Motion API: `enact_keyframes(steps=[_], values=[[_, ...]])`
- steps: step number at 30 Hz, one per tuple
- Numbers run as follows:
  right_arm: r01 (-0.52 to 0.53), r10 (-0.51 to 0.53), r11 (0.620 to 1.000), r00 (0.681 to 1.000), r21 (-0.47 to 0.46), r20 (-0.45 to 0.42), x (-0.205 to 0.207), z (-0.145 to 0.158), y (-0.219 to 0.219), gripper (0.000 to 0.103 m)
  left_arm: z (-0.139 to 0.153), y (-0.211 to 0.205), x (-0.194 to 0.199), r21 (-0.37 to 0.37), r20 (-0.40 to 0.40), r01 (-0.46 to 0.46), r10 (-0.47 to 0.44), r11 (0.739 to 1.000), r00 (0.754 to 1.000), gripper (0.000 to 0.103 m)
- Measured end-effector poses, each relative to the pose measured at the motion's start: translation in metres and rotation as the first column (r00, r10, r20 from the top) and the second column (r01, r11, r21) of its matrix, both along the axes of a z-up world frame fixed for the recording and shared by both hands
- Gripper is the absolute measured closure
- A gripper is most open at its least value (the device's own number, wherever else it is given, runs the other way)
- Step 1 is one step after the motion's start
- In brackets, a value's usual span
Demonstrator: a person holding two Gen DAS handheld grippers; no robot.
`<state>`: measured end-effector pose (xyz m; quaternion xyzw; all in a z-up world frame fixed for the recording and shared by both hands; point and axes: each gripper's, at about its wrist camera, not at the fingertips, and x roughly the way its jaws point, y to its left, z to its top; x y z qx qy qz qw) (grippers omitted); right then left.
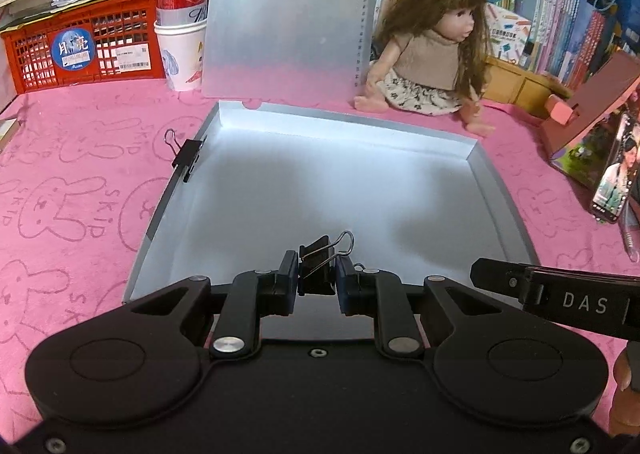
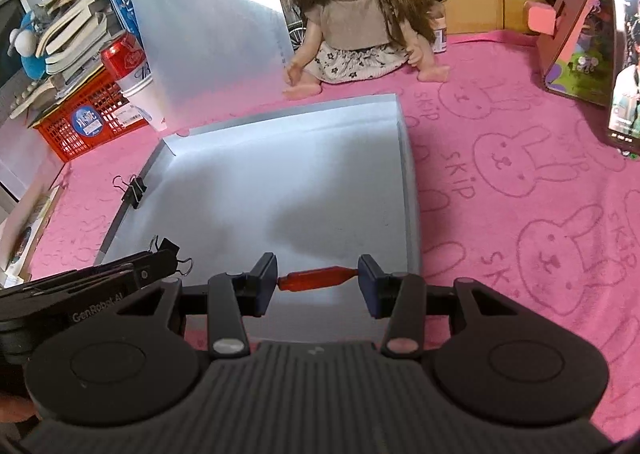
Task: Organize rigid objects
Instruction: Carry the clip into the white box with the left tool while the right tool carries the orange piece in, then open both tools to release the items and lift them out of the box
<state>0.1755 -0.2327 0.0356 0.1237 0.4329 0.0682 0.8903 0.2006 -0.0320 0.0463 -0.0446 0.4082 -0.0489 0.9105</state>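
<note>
Now, step: I have both pieces over the near edge of the open box [image 1: 320,182] and judge the job is to set them down inside.
Left gripper [image 1: 318,278]: jaws narrow, clamped on a black binder clip [image 1: 318,260], its wire loop pointing toward 1 o'clock.
Right gripper [image 2: 318,280]: jaws part-way, pinching a small red piece [image 2: 318,278] end to end; I can't tell what it is.
Box: bare floor; lid standing up at 12 o'clock; a second clip [image 1: 188,160] bites the rim at 10 o'clock.
Grippers: close beside each other, so I'd release one at a time.
How: I'd go low before letting go, clip toward 11 o'clock, red piece toward 2 o'clock.
Risk: the red piece may roll if released high.
Doll [image 1: 432,46]: seated past the far rim at 1 o'clock, well clear.
</note>
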Motion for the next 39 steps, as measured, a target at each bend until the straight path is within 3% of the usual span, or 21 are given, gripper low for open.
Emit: enact_keyframes(steps=[21, 27, 29, 36, 39], values=[[-0.012, 0.009, 0.999, 0.998, -0.043, -0.058, 0.017, -0.021, 0.012, 0.053, -0.024, -0.003, 0.010, 0.059, -0.038, 0.009, -0.007, 0.998, 0.999, 0.084], [-0.012, 0.009, 0.998, 0.999, -0.055, -0.052, 0.018, -0.021, 0.014, 0.052, -0.026, -0.002, 0.010, 0.044, -0.045, 0.002, 0.000, 0.999, 0.999, 0.083], [-0.010, 0.007, 0.998, 0.999, -0.057, -0.047, 0.017, -0.021, 0.014, 0.040, -0.026, -0.001, 0.009, 0.046, -0.045, 0.002, 0.000, 0.999, 0.999, 0.078], [-0.006, 0.005, 0.998, 1.000, -0.055, -0.016, 0.012, -0.017, 0.012, 0.033, -0.016, 0.002, -0.001, 0.075, 0.008, -0.003, 0.003, 0.997, 1.000, 0.052], [-0.011, 0.012, 0.998, 1.000, -0.063, 0.008, 0.006, -0.012, 0.012, 0.028, -0.011, 0.002, -0.008, 0.097, 0.027, 0.003, -0.006, 0.995, 1.000, 0.047]])
